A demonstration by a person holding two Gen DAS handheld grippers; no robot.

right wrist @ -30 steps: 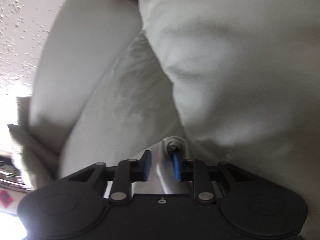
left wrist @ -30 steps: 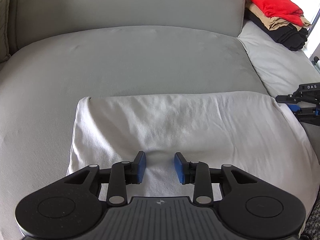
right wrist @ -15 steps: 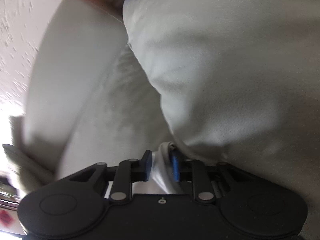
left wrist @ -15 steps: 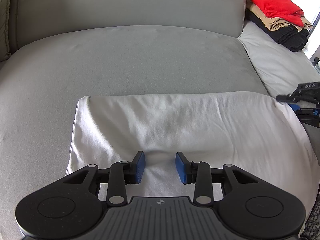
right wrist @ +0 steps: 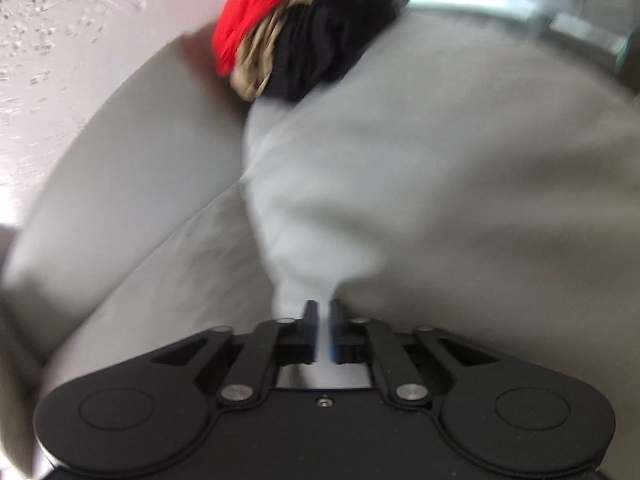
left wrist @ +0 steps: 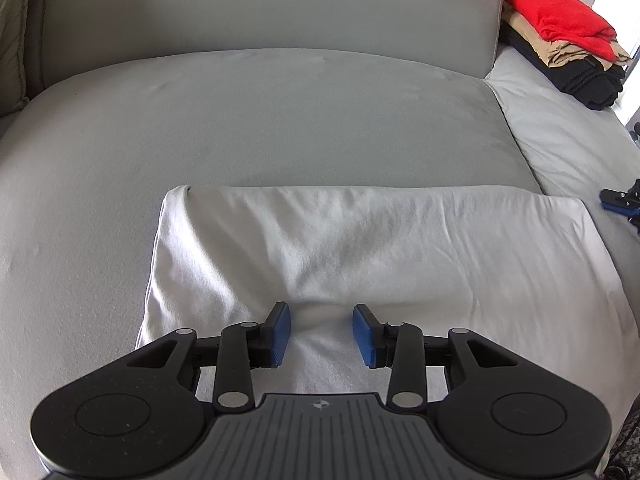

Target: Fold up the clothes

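A white garment (left wrist: pixel 380 248) lies folded flat on the grey sofa seat (left wrist: pixel 280 120). My left gripper (left wrist: pixel 322 334) stands open over its near edge, blue pads apart, the cloth below them and nothing pinched. At the garment's far right corner, my right gripper (left wrist: pixel 622 202) shows only partly. In the right wrist view, which is blurred, my right gripper (right wrist: pixel 323 320) has a bunch of the white garment (right wrist: pixel 288 220) pinched between its pads, and its jaws are opening slightly.
A pile of folded clothes (left wrist: pixel 560 40), red on tan on black, sits at the sofa's back right corner, seen also as the pile (right wrist: pixel 300 40). The backrest (left wrist: pixel 260 8) runs behind. A metal frame (right wrist: pixel 560 0) stands beyond the cushion.
My right gripper has risen and tipped up with the white cloth in its pads, bringing the clothes pile into its view. My left gripper has stayed put, its pads a little wider.
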